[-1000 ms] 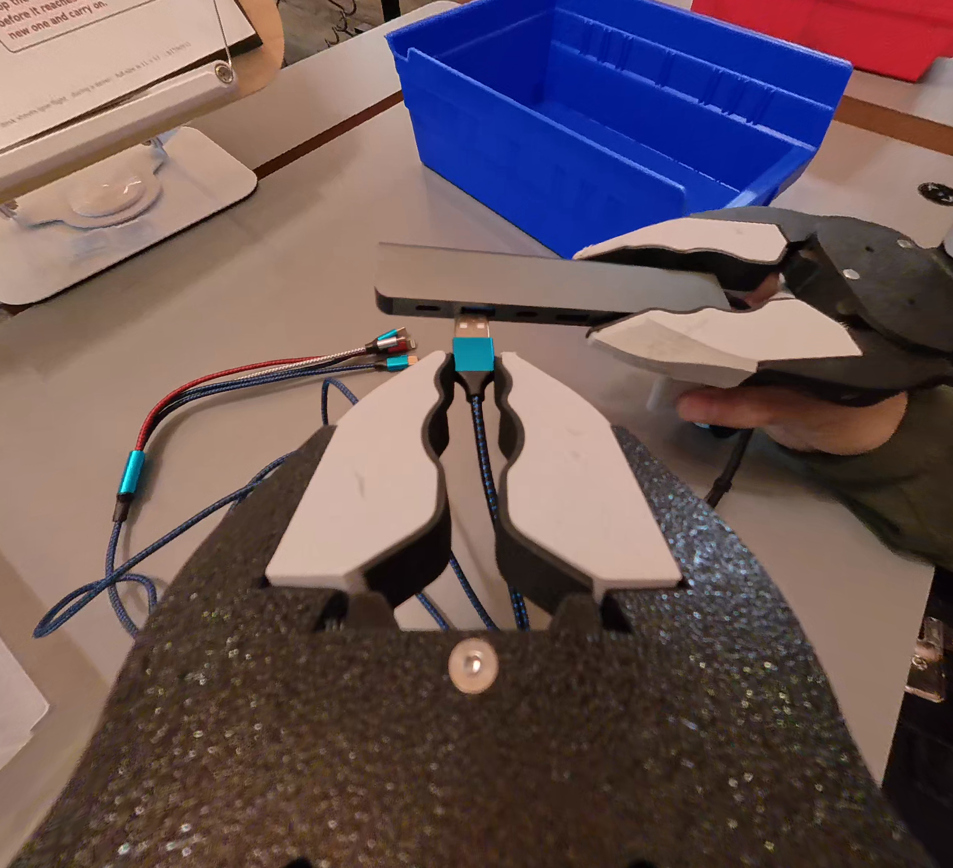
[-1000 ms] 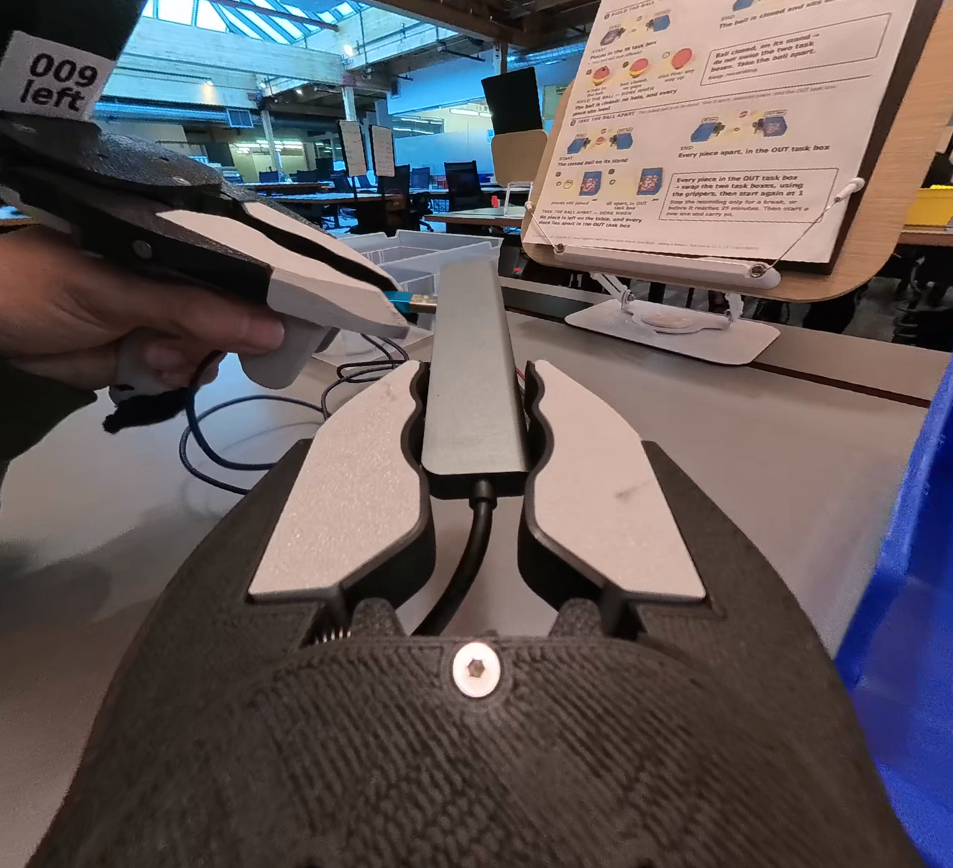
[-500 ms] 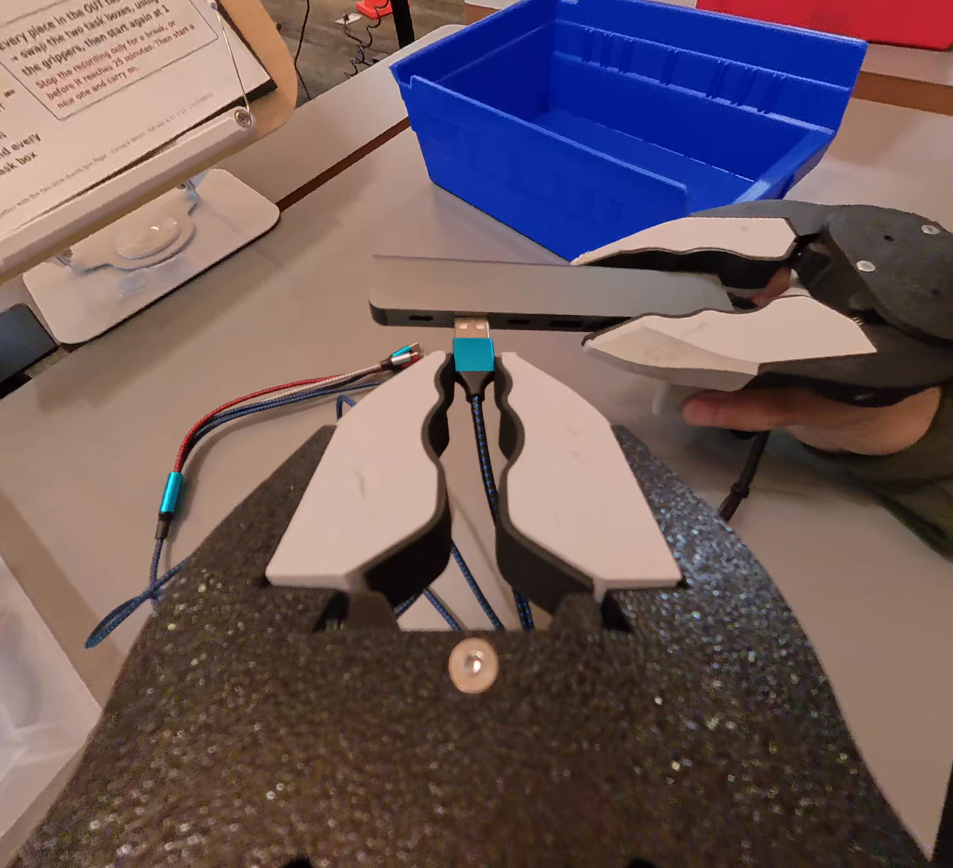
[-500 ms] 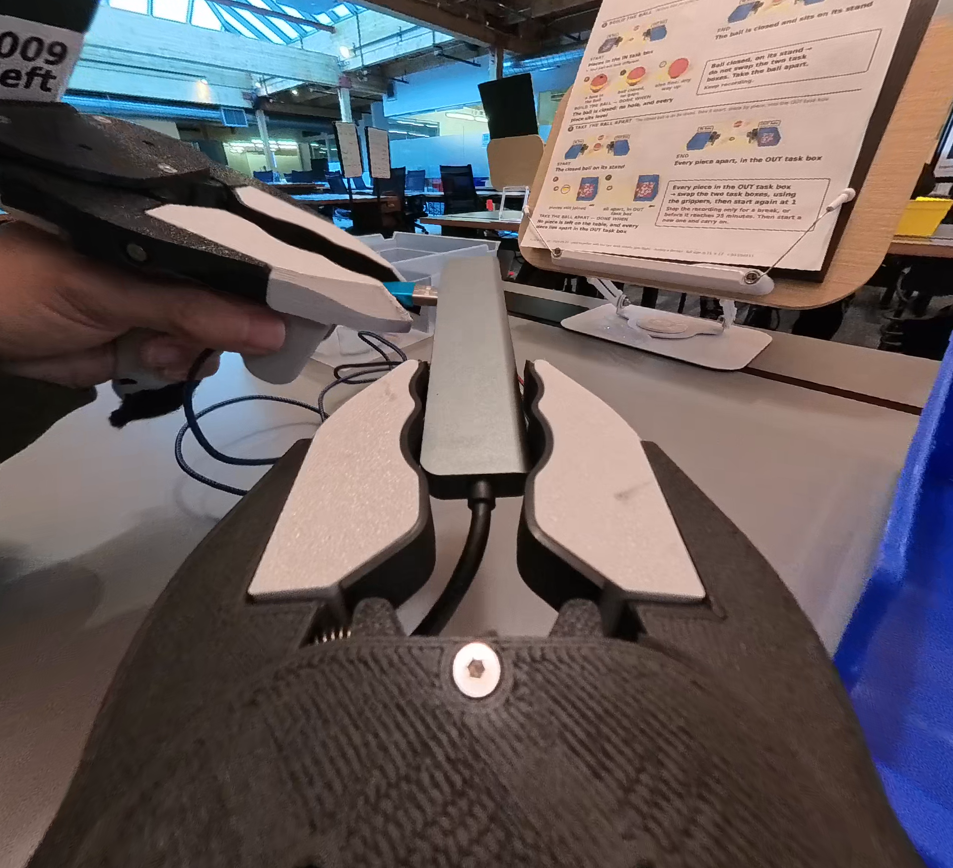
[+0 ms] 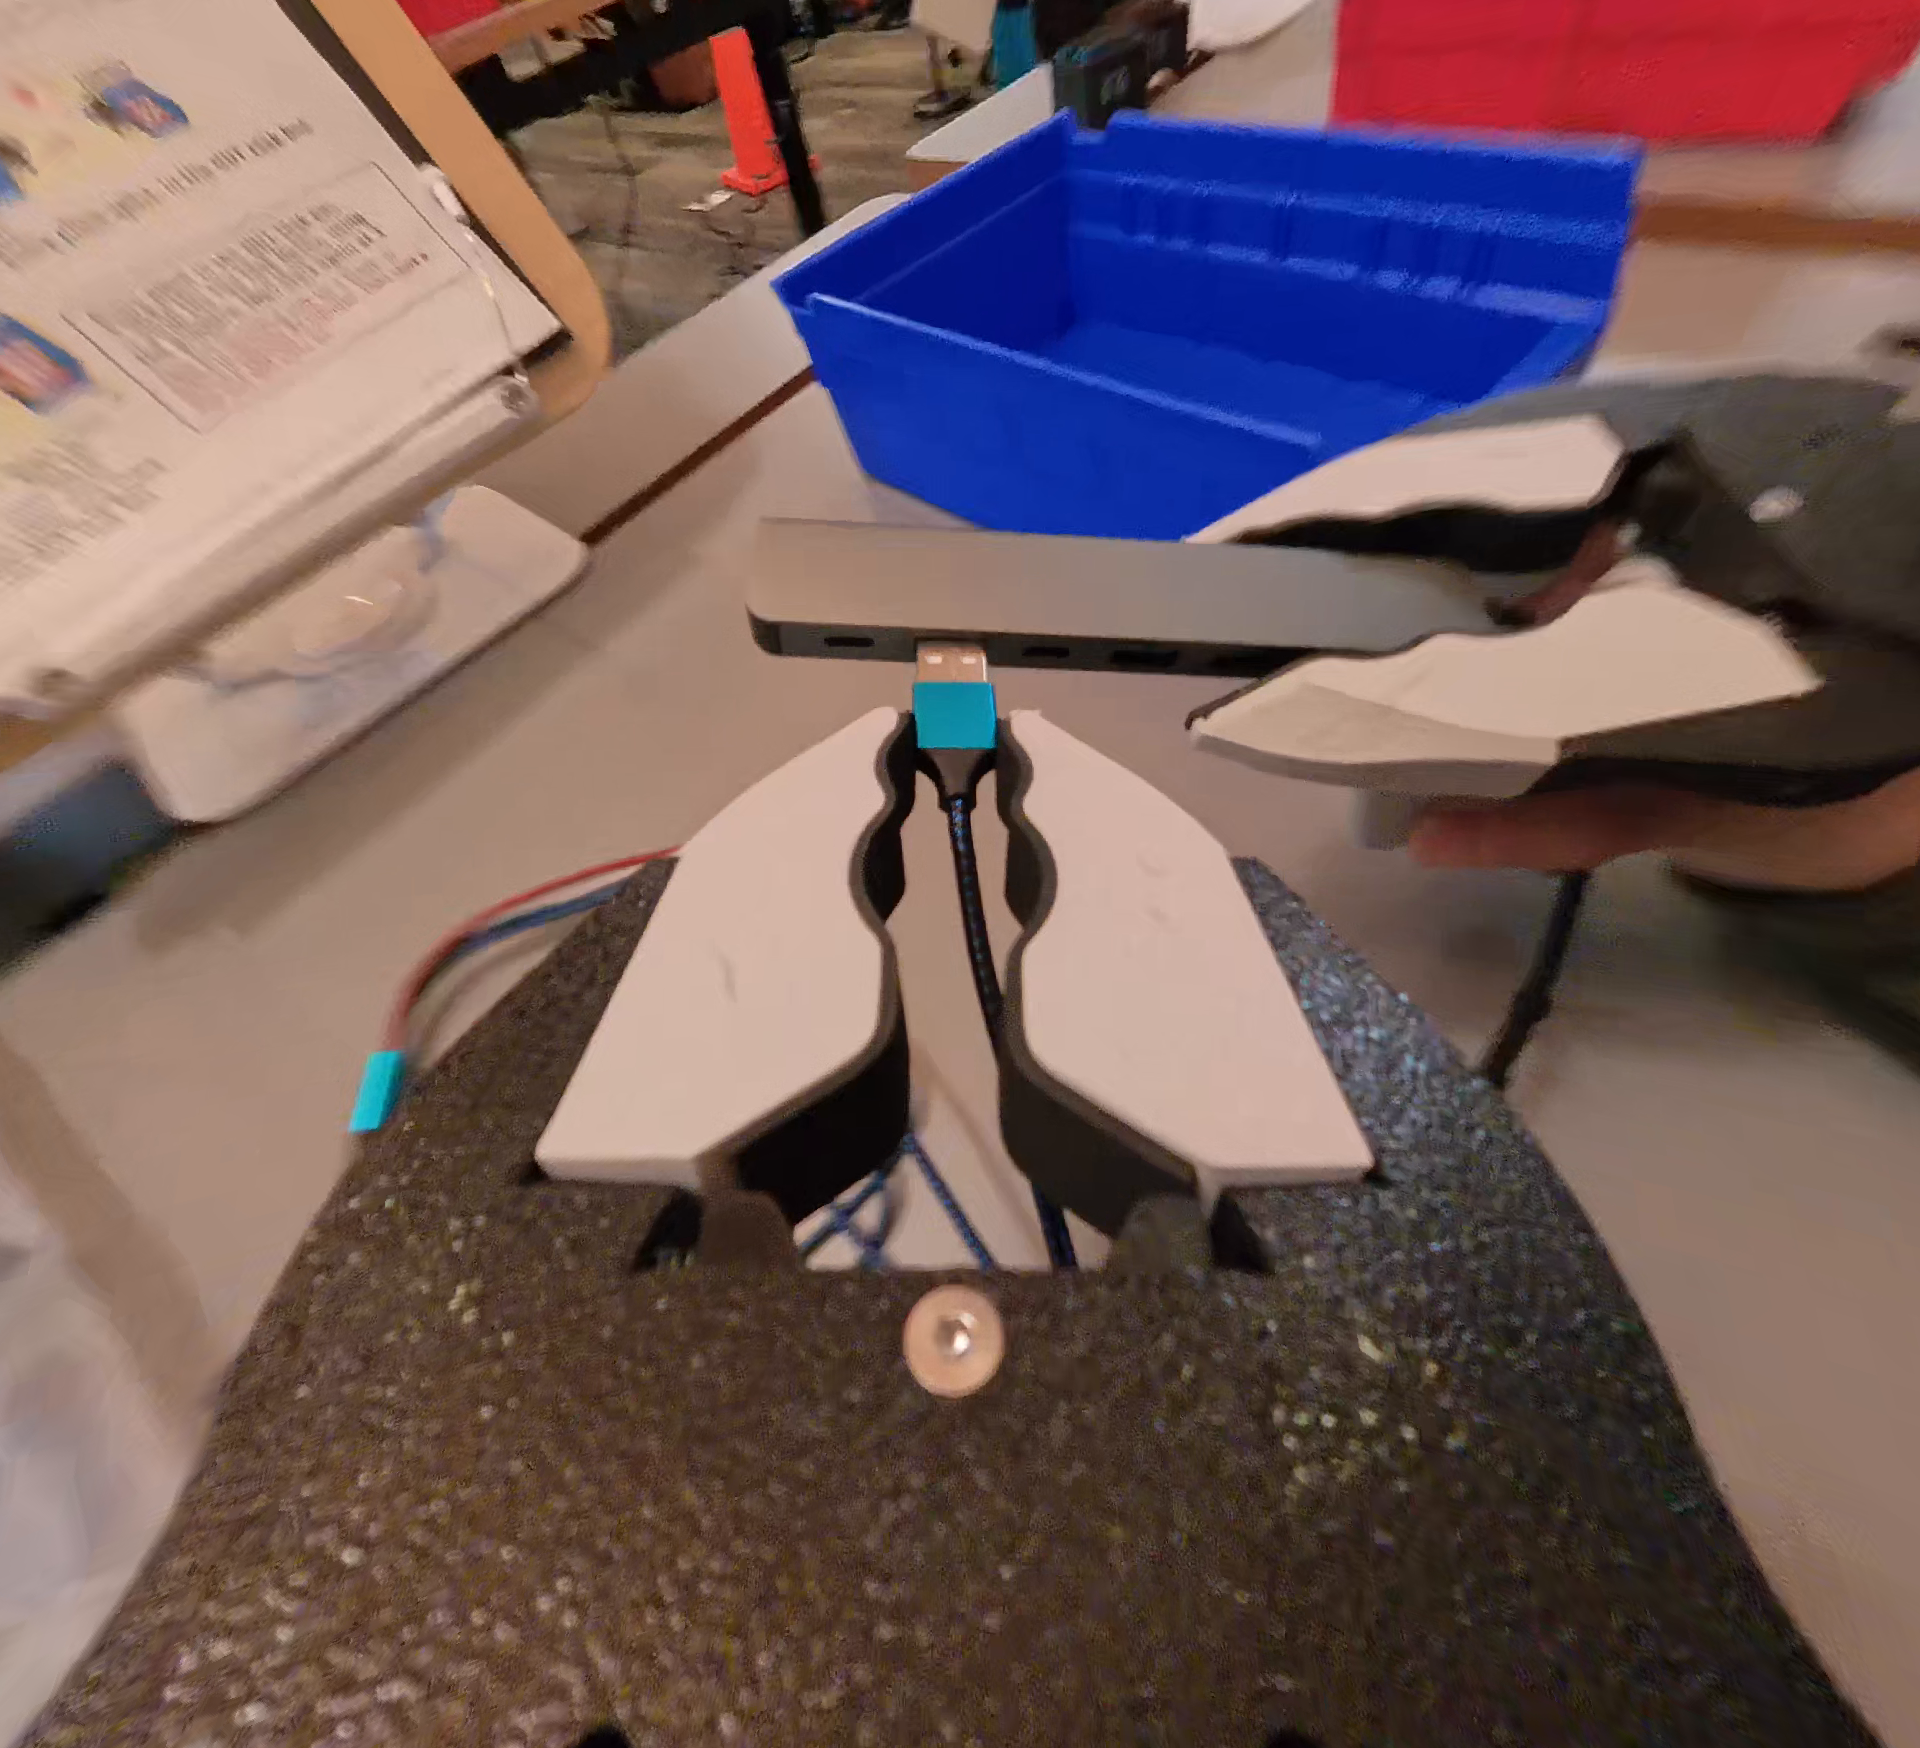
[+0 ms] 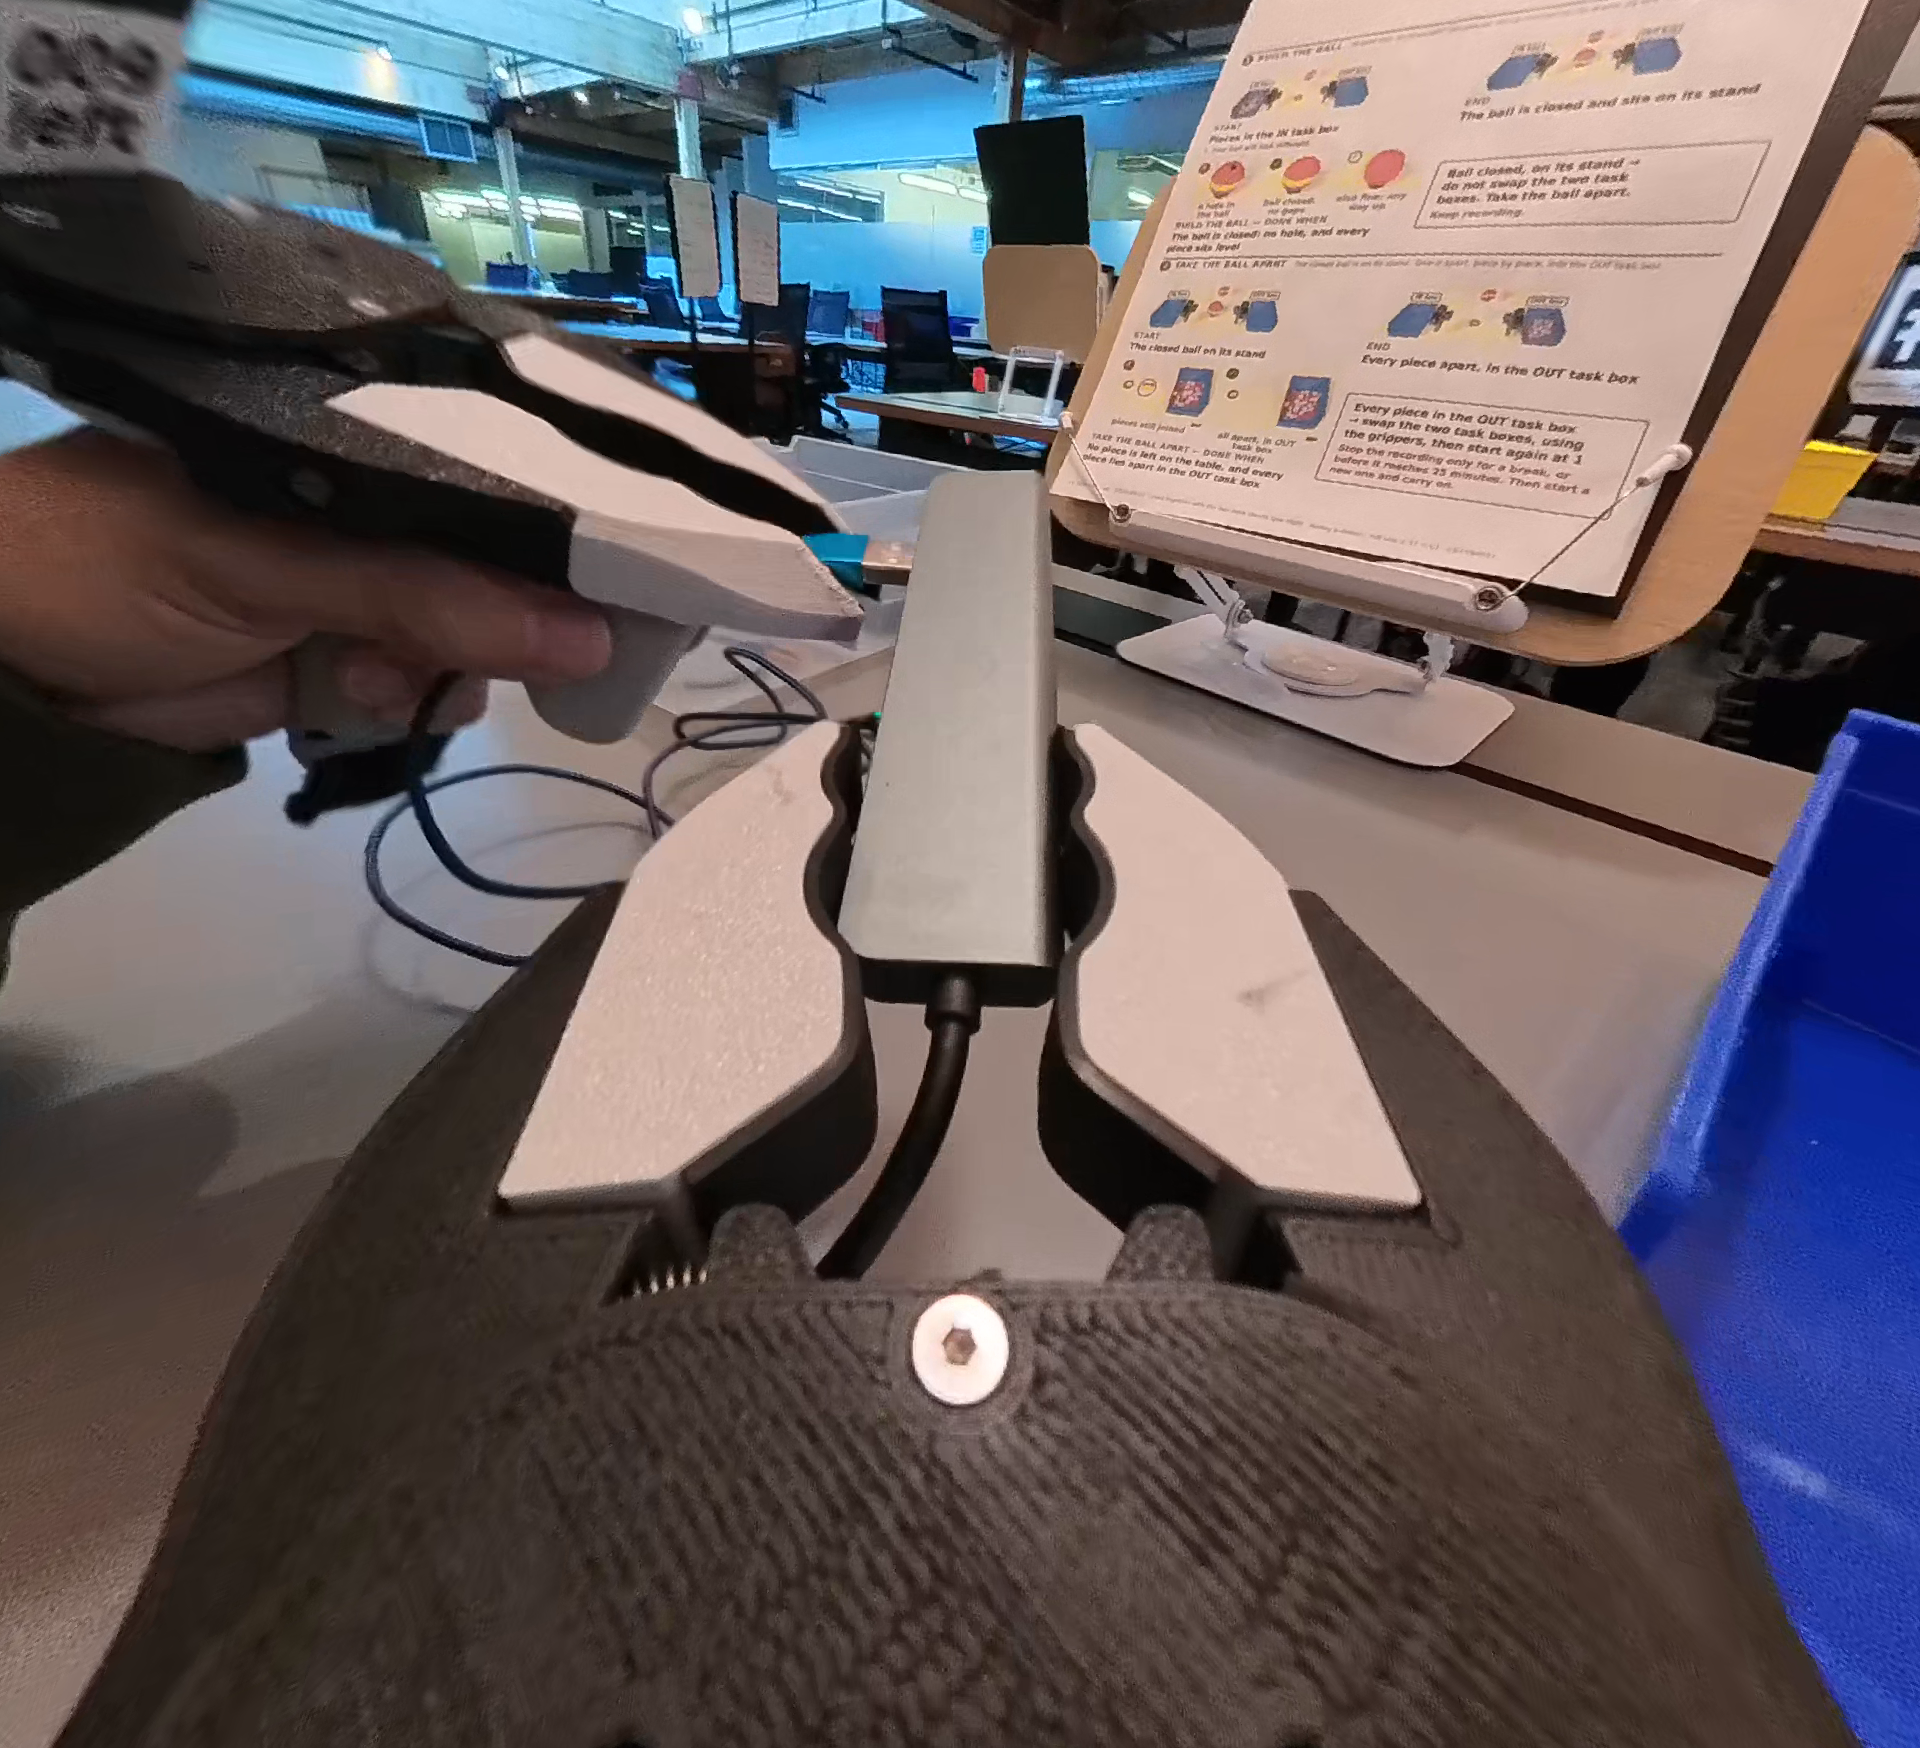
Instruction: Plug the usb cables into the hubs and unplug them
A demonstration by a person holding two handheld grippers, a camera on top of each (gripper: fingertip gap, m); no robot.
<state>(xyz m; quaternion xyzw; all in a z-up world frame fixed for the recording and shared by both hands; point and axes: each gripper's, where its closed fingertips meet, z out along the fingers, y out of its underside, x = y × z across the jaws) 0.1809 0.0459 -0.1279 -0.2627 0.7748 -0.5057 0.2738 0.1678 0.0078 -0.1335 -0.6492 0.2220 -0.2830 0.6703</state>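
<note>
Holding the grey hub (image 5: 1091,592) up off the counter (image 5: 665,763) with right fingers (image 6: 1195,919) squeezed on it. Pinching the teal plug (image 5: 954,713) tight in left fingers (image 5: 758,950), metal tip partly inside a port. Probably halfway through plugging or unplugging.

A grey table (image 5: 665,742) is carrying a blue bin (image 5: 1039,431), a white stand base (image 5: 343,649) and loose cables (image 6: 499,867).

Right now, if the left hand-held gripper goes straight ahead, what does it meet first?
The grey hub: the left hand-held gripper points its teal USB plug at the port side. Its metal tip seems already at a port; depth is unclear.
</note>
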